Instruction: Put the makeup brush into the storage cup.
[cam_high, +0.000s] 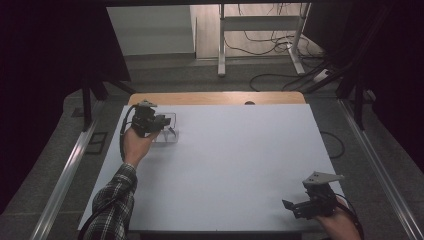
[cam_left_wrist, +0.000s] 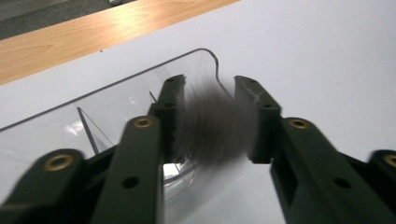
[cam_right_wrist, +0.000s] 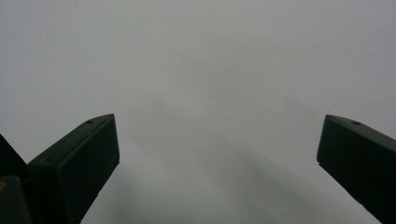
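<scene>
A dark, blurred thing (cam_left_wrist: 212, 126) sits between the jaws of the left gripper (cam_left_wrist: 210, 121); motion smear hides its shape and edges, so what it is cannot be told. The jaws stand close on either side of it, but the blur hides whether they actually press it. It hangs at the near rim of a clear tray (cam_left_wrist: 93, 121), above the curved corner of the tray's wall. The tray is transparent and hard to read: its rim shows as a thin line, a thin clear divider rises inside it, and its near part is covered by the jaws.

In the high view the tray (cam_high: 169, 131) lies at the far left of the white table (cam_high: 235, 160), and the left gripper (cam_high: 167, 125) reaches over it from the left, hiding much of it; the dark thing is too small to make out there.

The right gripper (cam_high: 290, 206) rests well apart, at the table's near right corner, its hand cut off by the bottom edge. In its own view the right gripper (cam_right_wrist: 217, 154) has its jaws spread wide over bare white surface, gripping nothing.

A strip of wood (cam_high: 215, 98) shows at the table's far edge.
</scene>
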